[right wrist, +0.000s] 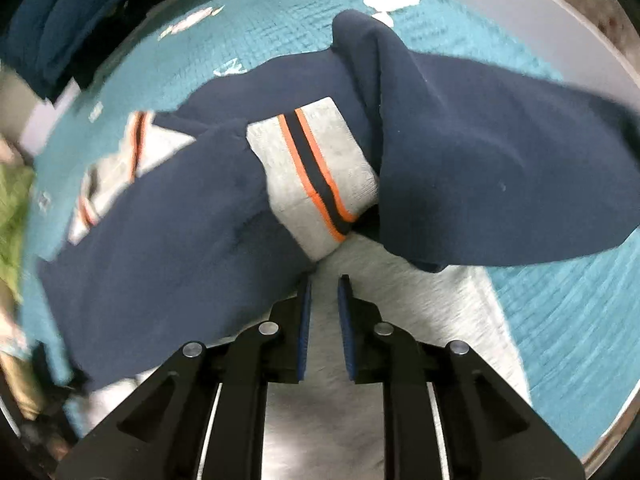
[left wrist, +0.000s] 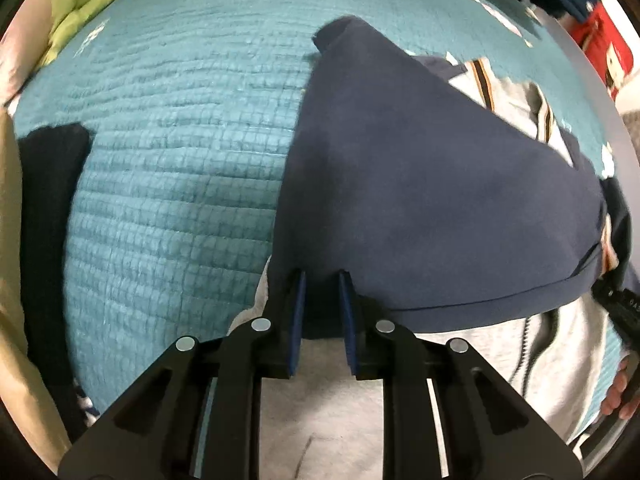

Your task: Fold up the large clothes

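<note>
- Clearly, the step in hand is laying the sleeves over the body of the jacket [left wrist: 420, 184]. The garment, navy with a grey body, lies on the teal quilted cover [left wrist: 168, 152], and its sleeves are folded in but not yet flat.
- At about nine o'clock in the left wrist view, a dark folded garment [left wrist: 52, 184] lies apart on the cover. I would keep the fold well clear of it.
- The left hand-held gripper [left wrist: 322, 280] has its jaws a little apart. Navy cloth shows between the pads, but whether they press on it I cannot tell. Its tips sit at the hem of the navy sleeve, which runs up toward twelve o'clock.
- To do this well, I judge the left side should let the sleeve edge settle along the grey body [left wrist: 340, 400] before lifting clear, so no crease is dragged.
- In the right wrist view, the striped cuff [right wrist: 316, 168], grey with orange and navy bands, lies between two navy folds at twelve o'clock.
- The right hand-held gripper [right wrist: 324, 282] stands slightly apart over bare grey fabric, and nothing is between its pads.
- The navy sleeve [right wrist: 500, 168] at two o'clock looks bunched. It likely needs a pinch near its lower edge and a gentle pull toward three o'clock.
</note>
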